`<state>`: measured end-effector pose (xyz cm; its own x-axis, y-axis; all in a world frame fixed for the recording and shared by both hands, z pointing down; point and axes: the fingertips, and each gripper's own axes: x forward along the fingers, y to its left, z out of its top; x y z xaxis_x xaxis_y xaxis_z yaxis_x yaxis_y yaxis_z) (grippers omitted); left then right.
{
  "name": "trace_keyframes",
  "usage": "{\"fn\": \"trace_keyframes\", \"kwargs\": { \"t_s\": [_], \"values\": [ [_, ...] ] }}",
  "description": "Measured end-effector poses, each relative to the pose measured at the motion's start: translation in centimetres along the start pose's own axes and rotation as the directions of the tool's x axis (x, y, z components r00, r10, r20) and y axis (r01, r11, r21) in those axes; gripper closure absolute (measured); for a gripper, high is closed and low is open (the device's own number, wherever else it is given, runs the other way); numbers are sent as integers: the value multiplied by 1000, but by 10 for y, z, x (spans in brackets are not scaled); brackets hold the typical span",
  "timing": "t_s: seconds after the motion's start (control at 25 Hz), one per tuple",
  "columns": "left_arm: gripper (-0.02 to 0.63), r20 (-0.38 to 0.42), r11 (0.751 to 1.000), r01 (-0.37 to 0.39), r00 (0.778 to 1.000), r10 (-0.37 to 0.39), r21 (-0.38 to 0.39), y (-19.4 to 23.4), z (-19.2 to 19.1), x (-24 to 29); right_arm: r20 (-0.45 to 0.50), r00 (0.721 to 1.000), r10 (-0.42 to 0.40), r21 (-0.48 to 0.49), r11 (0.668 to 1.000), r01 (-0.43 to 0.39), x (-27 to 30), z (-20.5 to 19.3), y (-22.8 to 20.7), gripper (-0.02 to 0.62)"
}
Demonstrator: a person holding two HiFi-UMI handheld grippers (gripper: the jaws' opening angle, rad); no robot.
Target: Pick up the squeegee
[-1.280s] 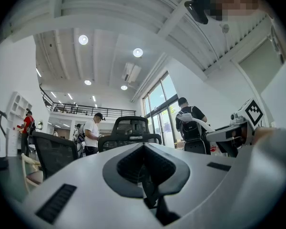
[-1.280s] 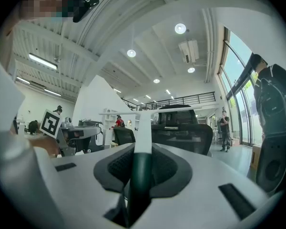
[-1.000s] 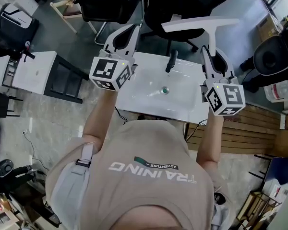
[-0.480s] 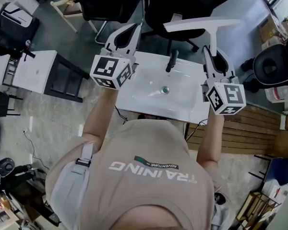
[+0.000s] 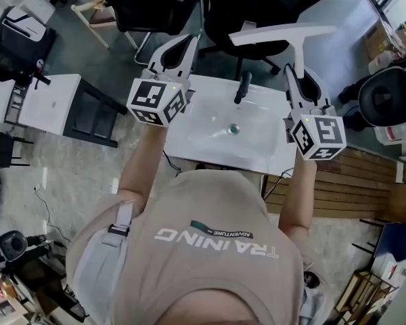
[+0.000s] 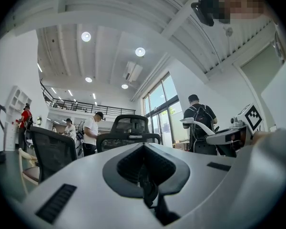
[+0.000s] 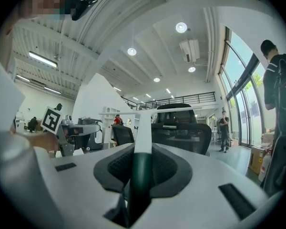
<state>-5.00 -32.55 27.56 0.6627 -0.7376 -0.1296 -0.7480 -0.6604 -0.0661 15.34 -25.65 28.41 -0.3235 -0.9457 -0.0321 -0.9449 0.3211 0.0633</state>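
The squeegee point(image 5: 282, 33) has a long white blade and a dark green handle. My right gripper point(image 5: 292, 72) is shut on that handle, and the blade is held crosswise above the far edge of the white sink point(image 5: 203, 135). In the right gripper view the green handle point(image 7: 142, 171) runs out between the jaws and the white blade point(image 7: 145, 111) stands level ahead. My left gripper point(image 5: 188, 43) hovers over the sink's far left corner. In the left gripper view its jaws point(image 6: 144, 147) meet at the tip with nothing between them.
A black faucet point(image 5: 242, 86) and a drain point(image 5: 233, 128) sit in the sink. Black office chairs point(image 5: 257, 5) stand just beyond it. A white desk point(image 5: 51, 103) is at the left and a wooden pallet point(image 5: 355, 181) at the right. People stand in the background point(image 6: 91, 133).
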Motion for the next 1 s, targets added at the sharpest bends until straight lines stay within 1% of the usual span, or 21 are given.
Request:
{"fn": "trace_keyframes", "kwargs": {
  "t_s": [0.12,0.36,0.6,0.8,1.0],
  "values": [
    [594,7,1000,5,1000,-5,-10,0,2,1,2,1000,-2,1,1000,2,0,1,-1,508],
    [594,10,1000,2,1000,-2,-2,0,5,1,-5,1000,-3,-17,1000,3,0,2,-2,509],
    [594,1,1000,6,1000,-6,-21,2,0,1,1,1000,-9,-18,1000,9,0,4,-2,508],
    [594,1,1000,10,1000,-10,-18,3,3,0,3,1000,-10,-17,1000,10,1,6,-1,508],
    [594,-4,999,14,1000,-14,-28,1,-1,1,-8,1000,-18,-15,1000,18,1,0,-3,508]
  ]
}}
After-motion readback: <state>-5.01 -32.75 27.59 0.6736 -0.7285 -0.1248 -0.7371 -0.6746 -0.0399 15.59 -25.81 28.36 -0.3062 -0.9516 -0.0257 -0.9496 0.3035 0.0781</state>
